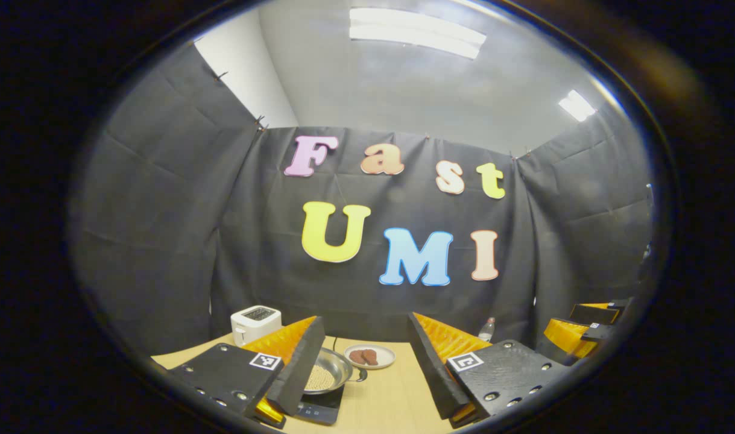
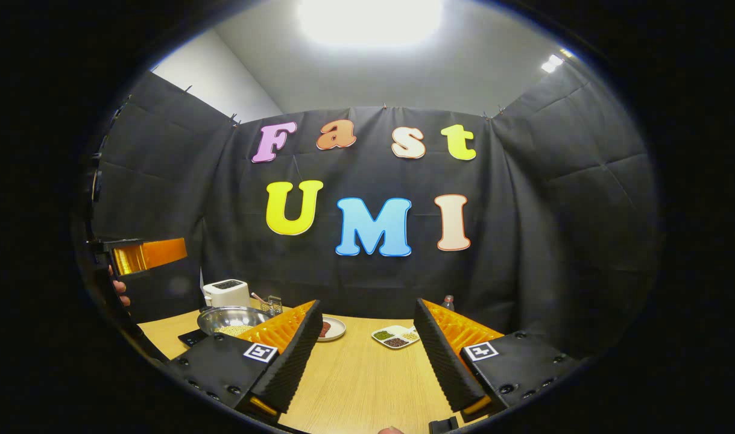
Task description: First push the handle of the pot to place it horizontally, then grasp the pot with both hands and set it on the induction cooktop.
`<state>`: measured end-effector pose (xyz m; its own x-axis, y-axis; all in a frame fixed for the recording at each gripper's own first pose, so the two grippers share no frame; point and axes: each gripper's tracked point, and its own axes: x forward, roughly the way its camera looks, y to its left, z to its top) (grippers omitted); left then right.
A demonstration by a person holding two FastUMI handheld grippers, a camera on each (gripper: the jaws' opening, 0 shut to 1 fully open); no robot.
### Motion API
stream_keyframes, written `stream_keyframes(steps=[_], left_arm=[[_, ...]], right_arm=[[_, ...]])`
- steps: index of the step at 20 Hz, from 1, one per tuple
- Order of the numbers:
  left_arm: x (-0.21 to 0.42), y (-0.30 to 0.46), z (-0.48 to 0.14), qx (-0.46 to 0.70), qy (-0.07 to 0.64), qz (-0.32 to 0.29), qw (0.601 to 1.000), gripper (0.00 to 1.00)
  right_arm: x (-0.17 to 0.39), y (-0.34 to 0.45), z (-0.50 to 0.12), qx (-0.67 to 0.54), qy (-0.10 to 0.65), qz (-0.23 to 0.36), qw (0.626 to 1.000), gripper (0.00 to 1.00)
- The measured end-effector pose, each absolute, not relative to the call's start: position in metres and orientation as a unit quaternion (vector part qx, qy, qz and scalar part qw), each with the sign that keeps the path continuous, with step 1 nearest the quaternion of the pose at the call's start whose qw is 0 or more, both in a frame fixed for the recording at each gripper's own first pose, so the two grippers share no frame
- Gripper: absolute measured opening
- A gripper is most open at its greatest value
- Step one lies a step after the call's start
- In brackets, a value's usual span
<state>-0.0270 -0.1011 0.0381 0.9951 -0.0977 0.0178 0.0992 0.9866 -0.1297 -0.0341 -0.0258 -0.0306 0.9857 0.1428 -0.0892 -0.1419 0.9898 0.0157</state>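
The steel pot (image 1: 326, 374), with pale grains inside, rests on the black induction cooktop (image 1: 319, 411) at the table's left. A short dark handle stub shows at its right rim. My left gripper (image 1: 365, 319) hangs open above and just right of the pot, gripping nothing; its left finger hides part of the pot. In the right gripper view the pot (image 2: 231, 318) and cooktop (image 2: 192, 337) lie at the left. My right gripper (image 2: 367, 304) stands open over the middle of the table, well right of the pot. The left gripper (image 2: 144, 256) is raised at far left, a hand (image 2: 121, 292) behind it.
A white toaster (image 1: 255, 322) stands behind the pot. A plate of brown pieces (image 1: 370, 357) lies just right of it, a divided dish of grains (image 2: 396, 336) farther right, and a bottle (image 2: 447, 301) by the back wall. A small wire rack (image 2: 274, 304) stands beside the toaster.
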Motion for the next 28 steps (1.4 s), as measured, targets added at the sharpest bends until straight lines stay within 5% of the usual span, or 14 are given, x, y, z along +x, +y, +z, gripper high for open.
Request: stream_keyframes(steps=[5,9,12,28], left_arm=[[-0.059,-0.095,0.043,-0.055,-0.003,-0.049,0.997,0.87],[-0.076,-0.083,0.041,-0.051,0.0,-0.044,0.998,0.82],[-0.076,-0.075,0.04,-0.051,-0.001,-0.037,0.998,0.87],[-0.059,-0.084,0.027,-0.025,0.006,-0.058,0.998,0.84]], right_arm=[[-0.05,-0.025,-0.024,0.03,0.045,0.065,0.996,0.92],[-0.054,-0.02,-0.022,0.033,0.043,0.063,0.997,0.92],[-0.056,-0.015,-0.025,0.028,0.047,0.067,0.996,0.96],[-0.039,-0.018,-0.025,0.013,0.049,0.049,0.998,0.92]])
